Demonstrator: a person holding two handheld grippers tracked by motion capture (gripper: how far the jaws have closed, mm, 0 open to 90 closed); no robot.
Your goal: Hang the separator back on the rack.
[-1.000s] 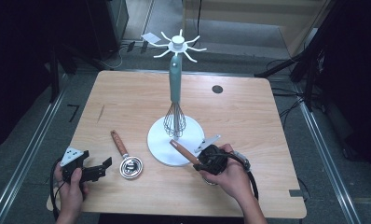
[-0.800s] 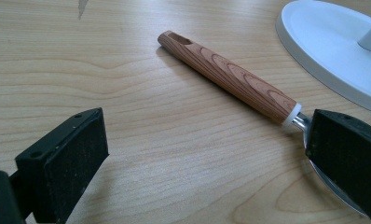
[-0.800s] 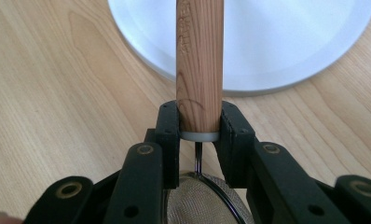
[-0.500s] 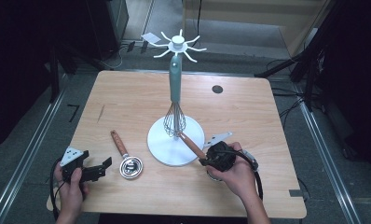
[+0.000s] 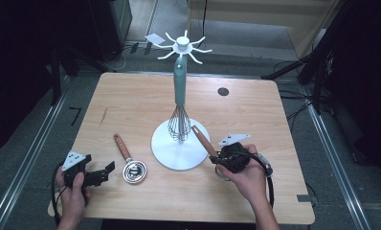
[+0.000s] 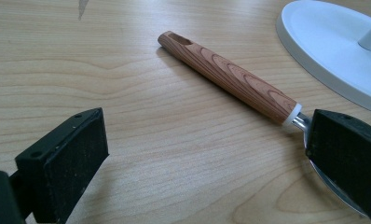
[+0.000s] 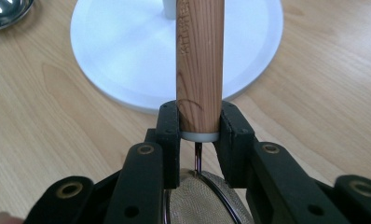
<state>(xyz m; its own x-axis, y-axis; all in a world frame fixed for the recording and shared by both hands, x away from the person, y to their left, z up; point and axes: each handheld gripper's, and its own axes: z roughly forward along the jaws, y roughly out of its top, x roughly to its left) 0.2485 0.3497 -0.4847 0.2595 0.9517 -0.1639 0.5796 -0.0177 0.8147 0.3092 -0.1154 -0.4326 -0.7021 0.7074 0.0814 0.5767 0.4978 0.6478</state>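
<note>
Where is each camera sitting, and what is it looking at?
High view: above the person's side, looking forward and down at the table; both forearms, the left tongs and the right tongs show.
Left gripper view: on the left tongs, looking low across the wood at the ladle; its black jaws stand apart.
Right gripper view: on the right tongs, looking along the strainer they clamp.
Shared: all show the white stand base.
</note>
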